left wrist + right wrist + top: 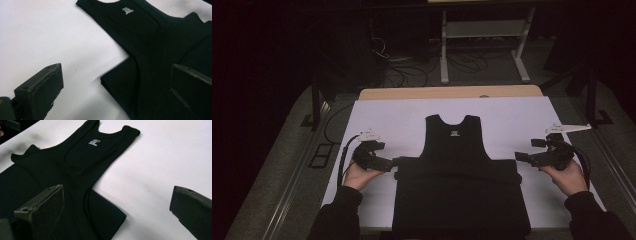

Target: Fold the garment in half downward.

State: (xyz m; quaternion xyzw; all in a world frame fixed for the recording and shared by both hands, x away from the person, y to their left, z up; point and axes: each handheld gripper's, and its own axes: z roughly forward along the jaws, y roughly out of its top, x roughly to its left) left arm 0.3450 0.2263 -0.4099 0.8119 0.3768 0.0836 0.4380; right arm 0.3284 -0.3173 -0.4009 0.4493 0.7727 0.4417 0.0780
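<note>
I am working in what is looking like a dim lab or recording studio: a wooden table (452, 92) covered by a white sheet (512, 115) is sitting on a grey floor, loose cables (412, 70) are trailing across it at 12 o'clock, and a white metal stand (484, 30) is rising behind them in the dark.

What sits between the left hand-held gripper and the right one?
The black tank top, lying flat on the white table cover, spans the stretch between the left hand-held gripper and the right hand-held gripper in the high view.
</note>
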